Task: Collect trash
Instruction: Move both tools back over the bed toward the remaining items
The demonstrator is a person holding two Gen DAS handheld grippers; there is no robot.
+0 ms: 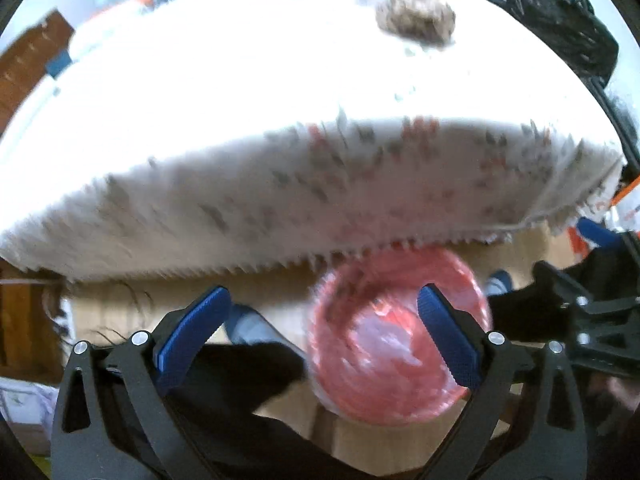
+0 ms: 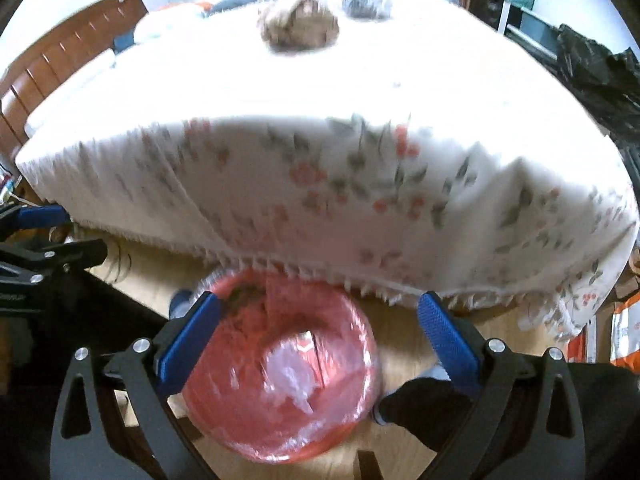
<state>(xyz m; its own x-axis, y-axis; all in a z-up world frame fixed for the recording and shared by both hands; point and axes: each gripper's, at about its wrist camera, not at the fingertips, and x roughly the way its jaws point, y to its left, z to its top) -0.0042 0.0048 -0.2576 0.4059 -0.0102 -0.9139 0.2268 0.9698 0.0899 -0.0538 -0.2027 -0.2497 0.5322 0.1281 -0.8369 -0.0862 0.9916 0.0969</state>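
Both the left gripper [image 1: 322, 334] and right gripper [image 2: 320, 334] hover with fingers apart and empty above the red bin [image 2: 280, 368], while two crumpled wads [image 2: 298, 26] remain uncollected on the tabletop [image 2: 280, 92].

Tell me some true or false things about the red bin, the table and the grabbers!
1. The red bin sits on the floor below the table edge. True.
2. The left gripper is shut on trash. False: it is open and holds nothing.
3. A brown crumpled wad lies on the tablecloth. True.
4. The tablecloth is plain blue. False: it is white with red flowers.
5. The right gripper is open. True.
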